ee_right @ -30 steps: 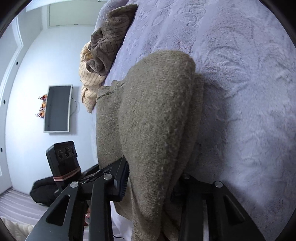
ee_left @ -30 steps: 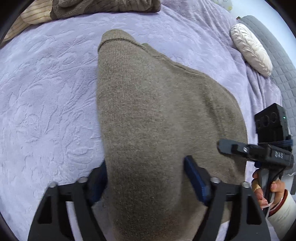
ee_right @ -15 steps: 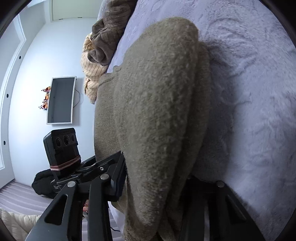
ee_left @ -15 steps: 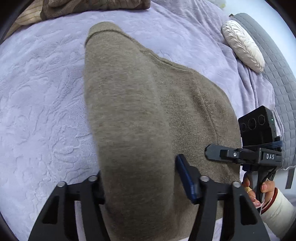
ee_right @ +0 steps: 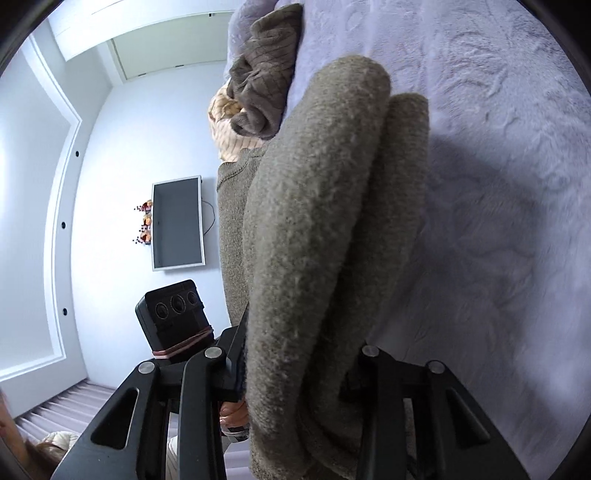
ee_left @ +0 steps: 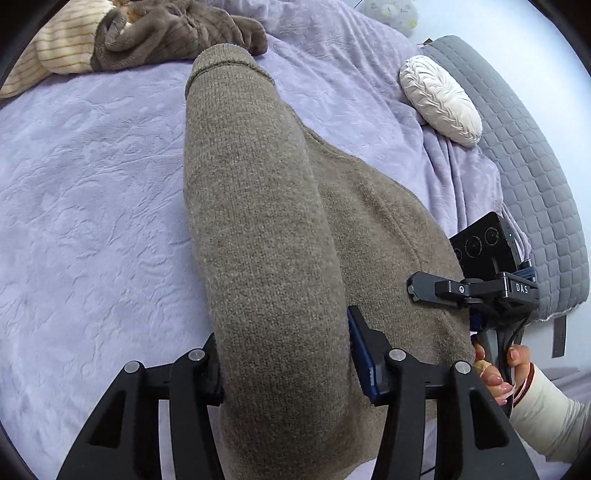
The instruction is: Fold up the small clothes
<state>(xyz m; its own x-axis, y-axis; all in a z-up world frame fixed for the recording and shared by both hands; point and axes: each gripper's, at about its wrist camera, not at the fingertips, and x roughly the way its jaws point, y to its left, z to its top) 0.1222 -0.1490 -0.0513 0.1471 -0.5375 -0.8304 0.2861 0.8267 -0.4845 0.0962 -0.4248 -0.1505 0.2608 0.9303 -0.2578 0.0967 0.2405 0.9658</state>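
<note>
An olive-brown knit garment (ee_left: pixel 258 221) lies folded over on the lilac bedspread (ee_left: pixel 92 221). My left gripper (ee_left: pixel 286 365) is shut on a thick fold of it and holds that edge raised. My right gripper (ee_right: pixel 295 373) is shut on the other end of the same garment (ee_right: pixel 314 240), its layers bunched between the fingers. The right gripper also shows in the left wrist view (ee_left: pixel 476 291) at the garment's right edge, with the hand below it.
A crumpled brown garment (ee_left: pixel 173 33) and a cream striped one (ee_left: pixel 59 48) lie at the far edge of the bed. A white ribbed cushion (ee_left: pixel 439 99) rests on a grey quilted cover (ee_left: pixel 535 166) at the right. A wall screen (ee_right: pixel 177 221) hangs beyond the bed.
Both grippers have lifted the held edge of the garment and carried it forward, rolling the fold farther over the lower layer. The grips have not changed.
</note>
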